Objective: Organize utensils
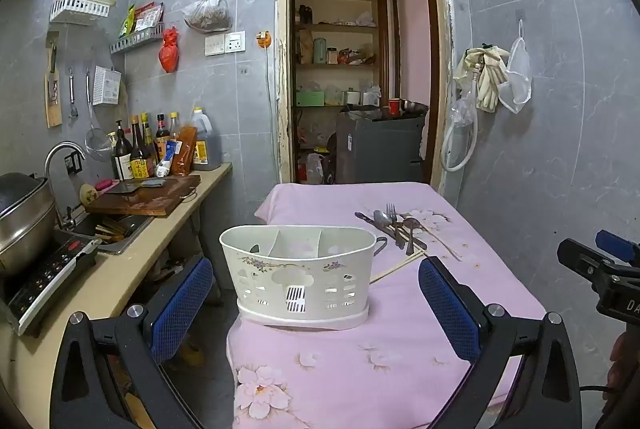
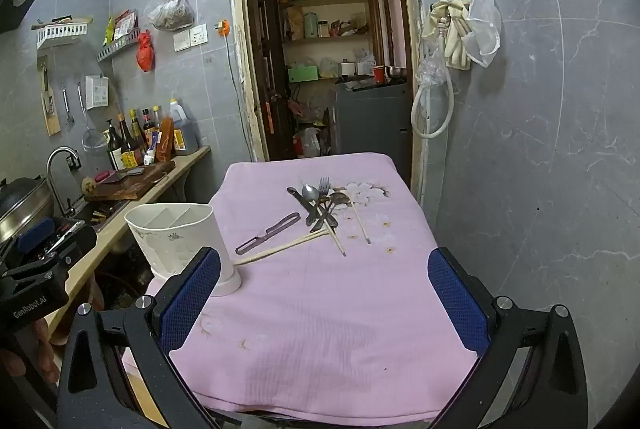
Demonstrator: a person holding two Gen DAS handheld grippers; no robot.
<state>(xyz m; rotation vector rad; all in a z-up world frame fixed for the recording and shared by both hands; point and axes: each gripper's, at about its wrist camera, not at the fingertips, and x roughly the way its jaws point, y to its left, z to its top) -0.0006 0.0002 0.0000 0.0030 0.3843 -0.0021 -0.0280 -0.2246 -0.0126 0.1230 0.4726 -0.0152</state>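
Note:
A white utensil caddy (image 1: 298,277) with three compartments stands near the left front of the pink-clothed table (image 1: 400,349). My left gripper (image 1: 316,289) is open, its blue pads either side of the caddy and apart from it. Beyond lies a heap of metal utensils (image 2: 320,205): a fork (image 2: 323,189), a spoon (image 2: 310,193) and knives, with wooden chopsticks (image 2: 288,247) and a peeler (image 2: 266,231) beside them. My right gripper (image 2: 324,289) is open above bare cloth, short of the heap. The caddy (image 2: 176,241) appears at left in the right wrist view.
A kitchen counter (image 1: 160,225) runs along the left with a cutting board (image 1: 144,195), sauce bottles (image 1: 136,149), a sink and an induction hob (image 1: 44,277) bearing a pot. A doorway (image 1: 360,69) opens behind the table. The grey tiled wall (image 2: 540,149) is close on the right.

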